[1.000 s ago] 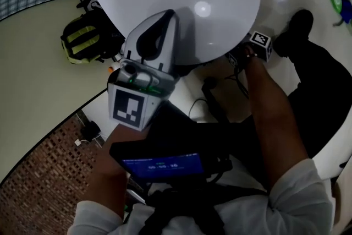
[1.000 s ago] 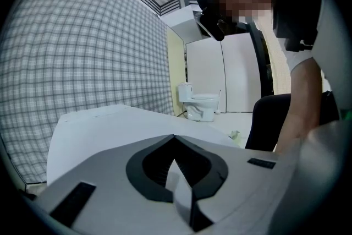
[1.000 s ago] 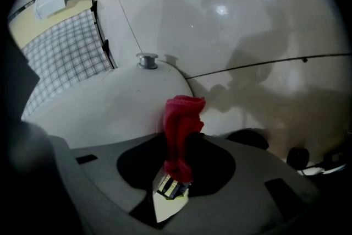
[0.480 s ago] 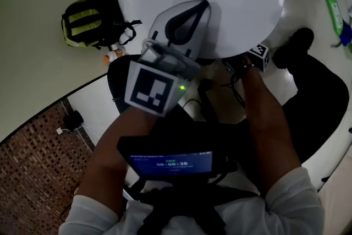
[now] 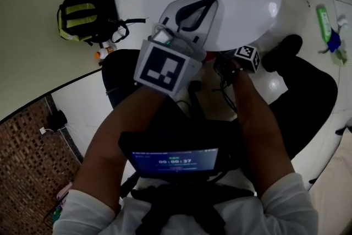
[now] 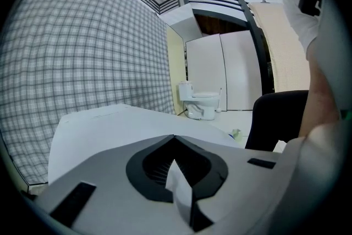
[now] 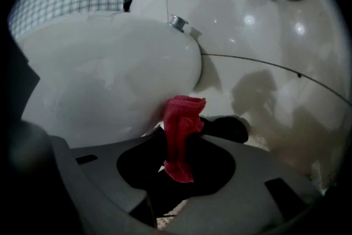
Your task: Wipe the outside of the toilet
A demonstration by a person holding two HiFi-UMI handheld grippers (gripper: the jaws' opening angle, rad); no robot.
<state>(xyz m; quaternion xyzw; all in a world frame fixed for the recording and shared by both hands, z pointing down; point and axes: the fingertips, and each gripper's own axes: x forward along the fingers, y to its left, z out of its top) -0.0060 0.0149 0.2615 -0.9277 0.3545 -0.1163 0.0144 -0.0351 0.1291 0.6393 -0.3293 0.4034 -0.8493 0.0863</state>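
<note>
Red cloth (image 7: 183,113): bunched upright between the jaws of the right gripper (image 7: 187,140), which is clenched on it. Its top fold lies at the lower curve of the toilet (image 7: 110,74); contact looks likely, though the join itself is in shadow.
Toilet: white glazed body directly in front of the person, with a chrome cap (image 7: 177,22) on its flank and glossy tiled floor (image 7: 264,30) beyond.
Right gripper, change: over the last second its marker cube has rolled and crept a little along under the rim in the head view, with its grip on the cloth unchanged.
Left gripper (image 6: 176,173): jaws closed together, holding nothing that I can make out. It stays parked over the toilet's flat white top and takes no part.
Head view, change: the camera has swung, so the yellow-and-black backpack (image 5: 88,16) and the green bottle (image 5: 324,19) sit differently in frame. Neither appears to have been touched.
Second toilet (image 6: 201,103): far across the room, not the one being worked.
Meaning for the task: a wiping stroke seems to be under way on the side wall below the rim. As far as I can judge, most of the outside still awaits the cloth.
</note>
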